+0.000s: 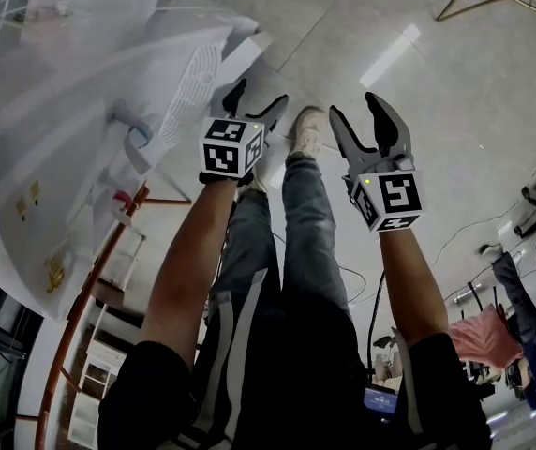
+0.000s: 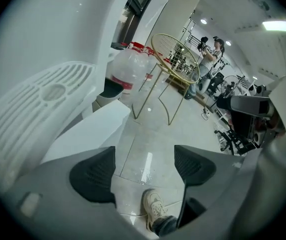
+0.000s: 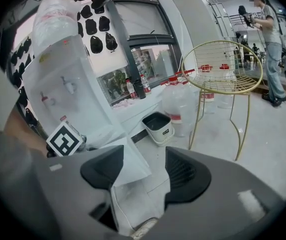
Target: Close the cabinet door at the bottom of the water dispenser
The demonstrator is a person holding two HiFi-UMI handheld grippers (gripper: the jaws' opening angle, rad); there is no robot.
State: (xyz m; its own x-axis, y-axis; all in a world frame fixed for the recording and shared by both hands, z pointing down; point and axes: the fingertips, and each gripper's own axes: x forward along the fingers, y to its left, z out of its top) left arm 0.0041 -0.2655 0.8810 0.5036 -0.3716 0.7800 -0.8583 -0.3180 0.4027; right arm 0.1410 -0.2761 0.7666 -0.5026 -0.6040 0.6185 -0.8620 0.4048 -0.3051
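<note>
Head view: the left gripper [image 1: 260, 94] and right gripper [image 1: 354, 106] hang over bare floor [image 1: 455, 101], jaws apart and empty. The white cabinet door [image 1: 245, 52] sticks out from the water dispenser [image 1: 81, 111], just beside the left gripper.

Left gripper view: the door's edge lies left of the jaws.

Right gripper view: the door's corner shows behind the gap, not touched.

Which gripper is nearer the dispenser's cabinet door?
Left. The left gripper sits just beside the cabinet door; the right gripper is farther off, over the floor beyond the shoe.
</note>
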